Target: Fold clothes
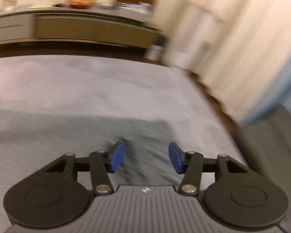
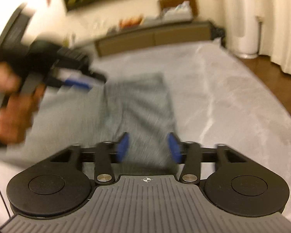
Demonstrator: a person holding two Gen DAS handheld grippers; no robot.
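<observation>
On the pale grey bed [image 2: 232,89] the grey garment [image 2: 145,104] lies flat (both views blurred), your left gripper [image 1: 146,158] and right gripper [image 2: 148,148] spread empty over it; mid-fold or done, unclear.

No readable text, label or number shows anywhere.

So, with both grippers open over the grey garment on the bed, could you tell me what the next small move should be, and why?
Probably lower the right gripper and close it on the near edge of the grey garment. Its jaws are open with cloth lying between them, and nothing is gripped yet. The left gripper is likewise open over the garment, so it could take its own edge alongside. Blur hides the exact hems.
</observation>
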